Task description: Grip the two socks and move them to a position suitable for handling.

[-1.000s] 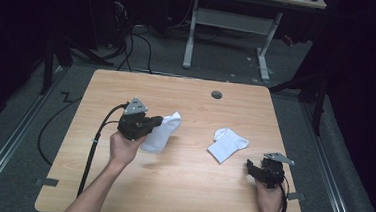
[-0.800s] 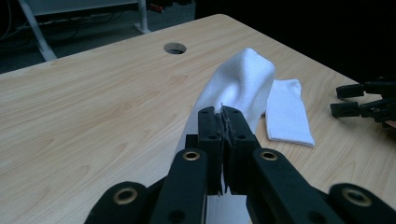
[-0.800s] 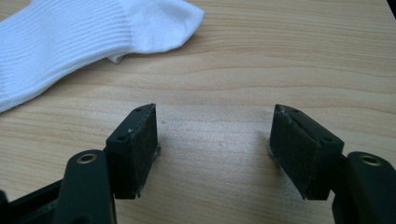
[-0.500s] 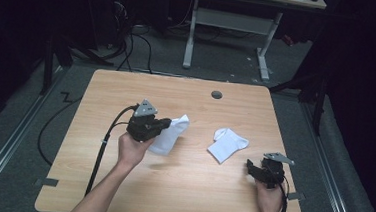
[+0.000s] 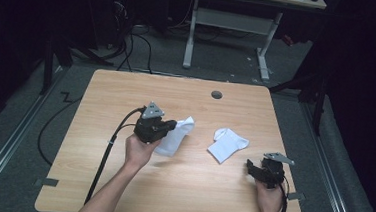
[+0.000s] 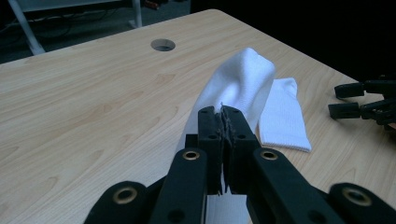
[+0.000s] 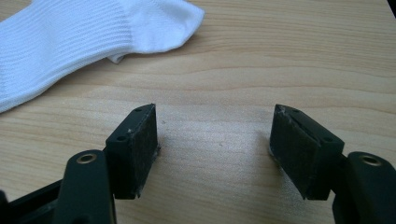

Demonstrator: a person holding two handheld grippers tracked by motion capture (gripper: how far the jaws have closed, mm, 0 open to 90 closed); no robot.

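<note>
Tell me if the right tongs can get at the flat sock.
Probably yes: the right tongs stand open, the flat sock lies just ahead on bare table, nothing between them.

Lighting: overhead, falling on the table (image 5: 120, 191); surrounding floor and room very dark. High view: dim, slightly soft, grainy. Shadows: soft and short beneath the held sock (image 5: 176, 138). Gripper views: brighter, wood grain sharp, near black parts slightly soft. Glare: none; the flat sock (image 7: 70, 37) reads bright white, ribbing visible.
</note>
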